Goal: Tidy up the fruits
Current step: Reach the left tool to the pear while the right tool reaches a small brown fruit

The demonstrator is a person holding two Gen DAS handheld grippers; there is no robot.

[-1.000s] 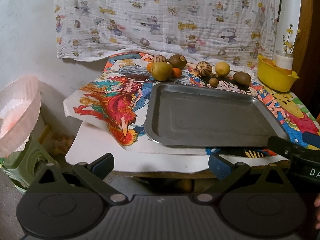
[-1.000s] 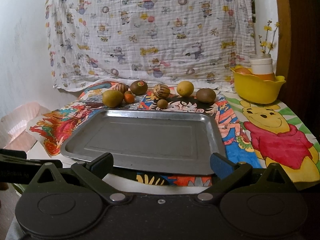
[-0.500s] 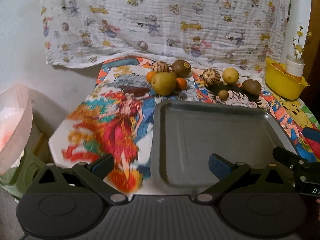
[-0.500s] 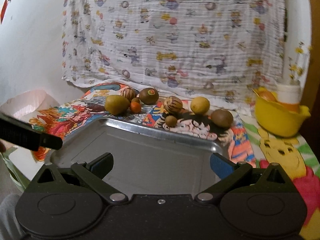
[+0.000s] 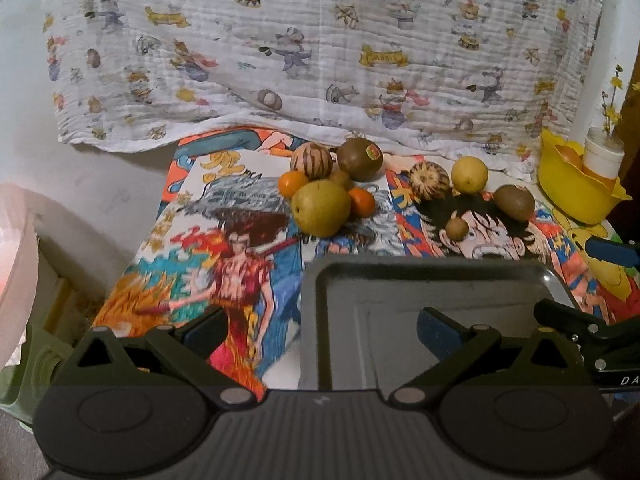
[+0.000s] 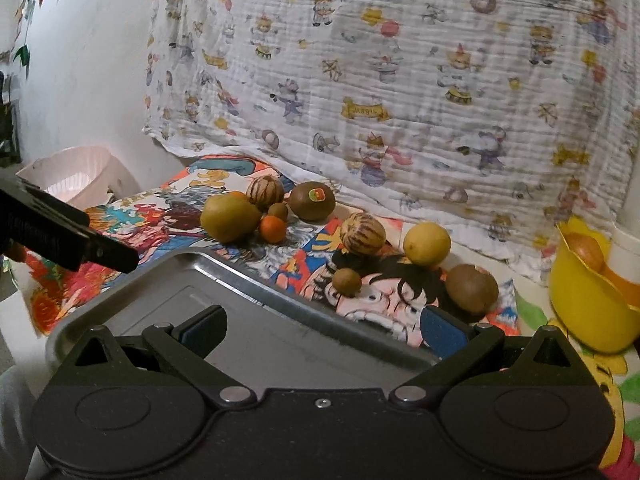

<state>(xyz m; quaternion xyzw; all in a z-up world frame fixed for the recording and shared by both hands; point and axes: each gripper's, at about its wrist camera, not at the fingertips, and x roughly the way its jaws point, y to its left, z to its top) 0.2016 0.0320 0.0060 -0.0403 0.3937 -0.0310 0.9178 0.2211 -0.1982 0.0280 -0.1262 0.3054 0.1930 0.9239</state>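
Fruit lies beyond the tray's [image 5: 432, 300] far rim: large pear [image 5: 321, 208] far-left, nearer the left gripper [image 5: 320, 326]; right gripper [image 6: 322, 326] faces the kiwi [image 6: 472, 289]. Both fingers spread, empty.

The left gripper [image 5: 320, 326] is level and points forward, its two blue-padded fingers [image 5: 438, 330] spread wide apart with nothing between them. It hangs over the near left part of the table. In the right wrist view its black body pokes in from the left edge. The right gripper [image 6: 322, 326] is likewise spread wide and holds nothing, level over the near edge of the table. One of its blue fingertips [image 5: 608, 250] shows at the right edge of the left wrist view.
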